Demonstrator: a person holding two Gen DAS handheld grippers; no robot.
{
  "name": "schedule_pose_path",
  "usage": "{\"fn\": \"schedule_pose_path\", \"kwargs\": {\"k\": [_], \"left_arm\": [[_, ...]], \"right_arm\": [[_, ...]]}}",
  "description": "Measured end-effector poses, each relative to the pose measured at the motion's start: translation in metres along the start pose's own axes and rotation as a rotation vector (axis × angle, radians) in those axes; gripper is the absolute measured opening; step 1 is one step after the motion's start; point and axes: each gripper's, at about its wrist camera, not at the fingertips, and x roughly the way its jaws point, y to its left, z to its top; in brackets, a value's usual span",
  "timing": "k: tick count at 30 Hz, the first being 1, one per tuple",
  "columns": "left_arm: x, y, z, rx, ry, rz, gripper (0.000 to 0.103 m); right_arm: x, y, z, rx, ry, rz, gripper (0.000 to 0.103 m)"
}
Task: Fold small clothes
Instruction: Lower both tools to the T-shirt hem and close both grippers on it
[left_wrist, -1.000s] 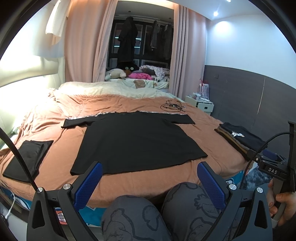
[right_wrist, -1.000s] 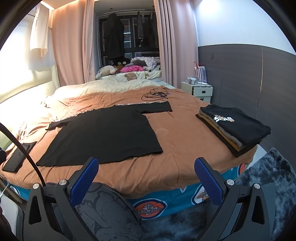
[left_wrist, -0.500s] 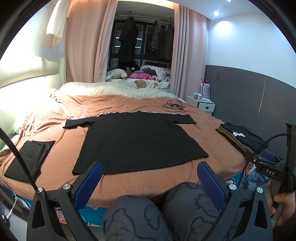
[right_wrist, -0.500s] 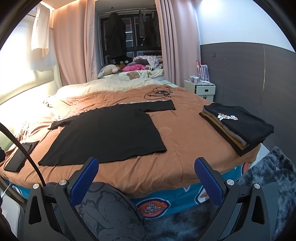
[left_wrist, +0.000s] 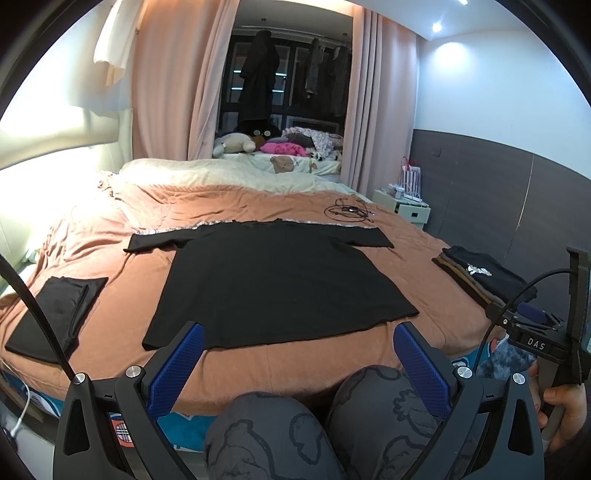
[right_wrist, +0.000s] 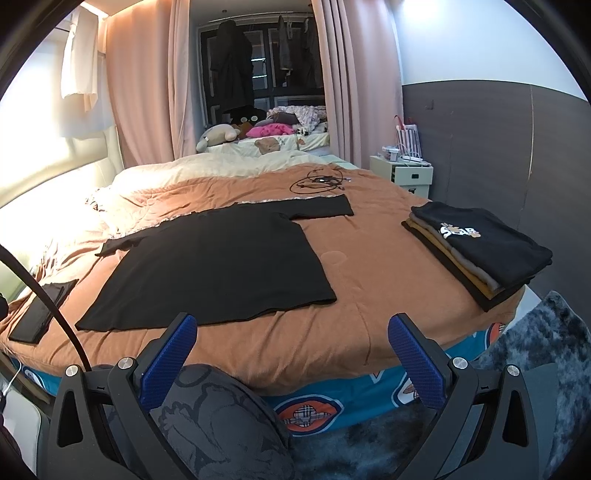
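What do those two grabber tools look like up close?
Each tool is black, with two angled arms tipped by bright blue, bumpy-textured pads and round silver bolts at the joints. A black cable curves past the left tool, and its frame carries a small red-and-white sticker. The right tool looks the same; seen from the side in the left view it bears a "DAS" label.

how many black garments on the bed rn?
3 visible. A black t-shirt spread flat mid-bed, a folded black piece near the left edge, and a black printed shirt topping the folded stack at right. The stack's lower layers may hide more.
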Motion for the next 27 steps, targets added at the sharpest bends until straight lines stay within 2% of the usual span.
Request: {"fn": "schedule_pose_path", "kwargs": {"k": [9, 19, 27], "left_arm": [[0.030, 0.021, 0.022, -0.035, 0.022, 0.032, 0.103], [0.083, 0.059, 0.058, -0.071, 0.036, 0.056, 0.103], [0.129, 0.103, 0.070, -0.121, 0.069, 0.099, 0.103]], "right_arm": [[0.031, 0.013, 0.029, -0.020, 0.028, 0.041, 0.103], [0.097, 0.027, 0.077, -0.077, 0.084, 0.134, 0.103], [0.149, 0.029, 0.095, -0.107, 0.120, 0.207, 0.103]]}}
